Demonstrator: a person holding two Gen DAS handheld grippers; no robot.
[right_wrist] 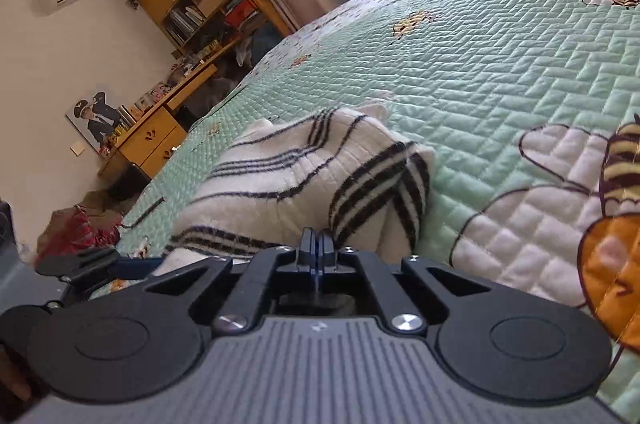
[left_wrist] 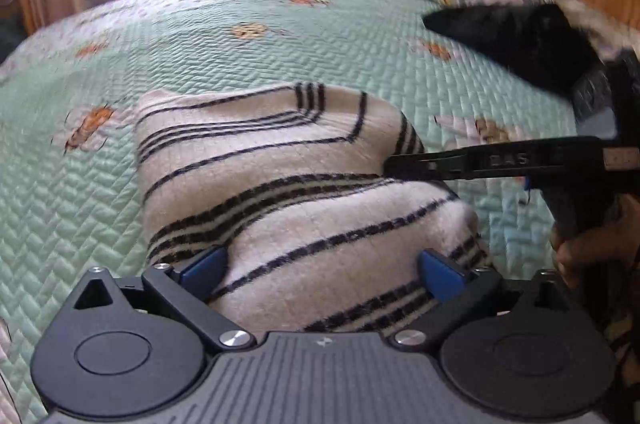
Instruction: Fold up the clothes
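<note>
The left hand-held gripper (left_wrist: 320, 270) gapes wide around the folded striped sweater (left_wrist: 288, 184) on the bed (left_wrist: 240, 36); the right hand-held gripper (right_wrist: 317, 248) is pinched together, maybe on nothing. A bump could undo the fold.

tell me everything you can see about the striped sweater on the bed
The striped sweater is fuzzy, cream-white knit with thin black stripes, single and grouped. It lies bunched and partly folded on the green quilted bedspread. The left tongs stand open around its near edge; the right tongs, shut, meet its side.
</note>
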